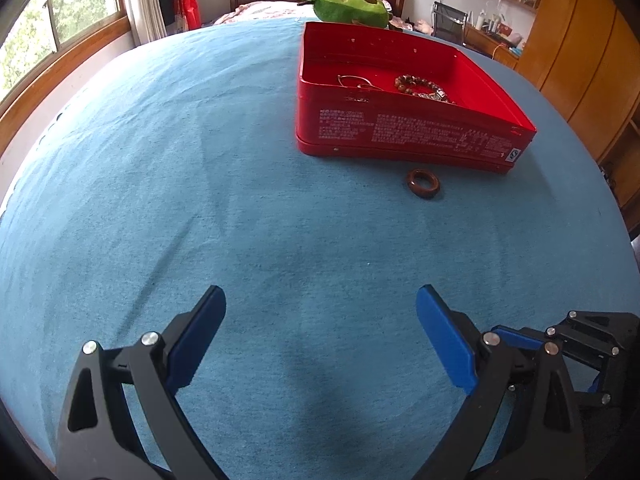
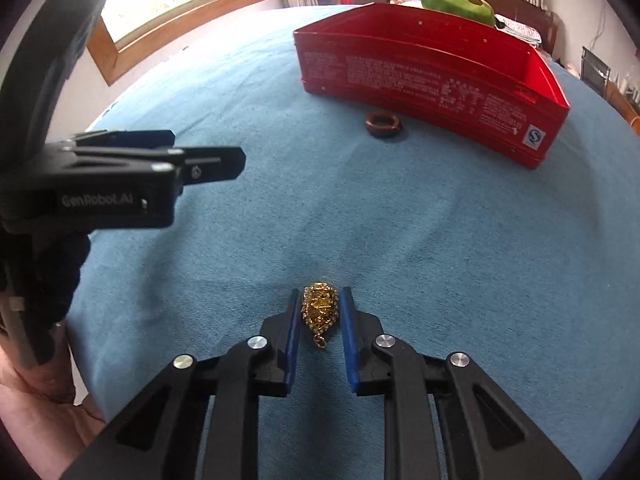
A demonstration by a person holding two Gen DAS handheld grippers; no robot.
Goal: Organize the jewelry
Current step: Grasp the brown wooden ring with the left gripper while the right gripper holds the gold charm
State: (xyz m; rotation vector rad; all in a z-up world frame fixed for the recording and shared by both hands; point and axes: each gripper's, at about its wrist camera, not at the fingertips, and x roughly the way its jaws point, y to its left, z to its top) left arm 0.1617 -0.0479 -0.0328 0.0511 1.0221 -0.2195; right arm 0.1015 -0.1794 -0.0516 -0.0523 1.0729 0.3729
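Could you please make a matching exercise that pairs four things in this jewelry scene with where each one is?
Things:
1. gold chain
2. brown ring
3. beaded bracelet
4. green plush toy

Places:
A. inside the red box
B. behind the red box, on the far side
C. between the pads of the right gripper
D. on the blue cloth, just in front of the red box

Pairs: 1-C, 2-D, 3-A, 4-B
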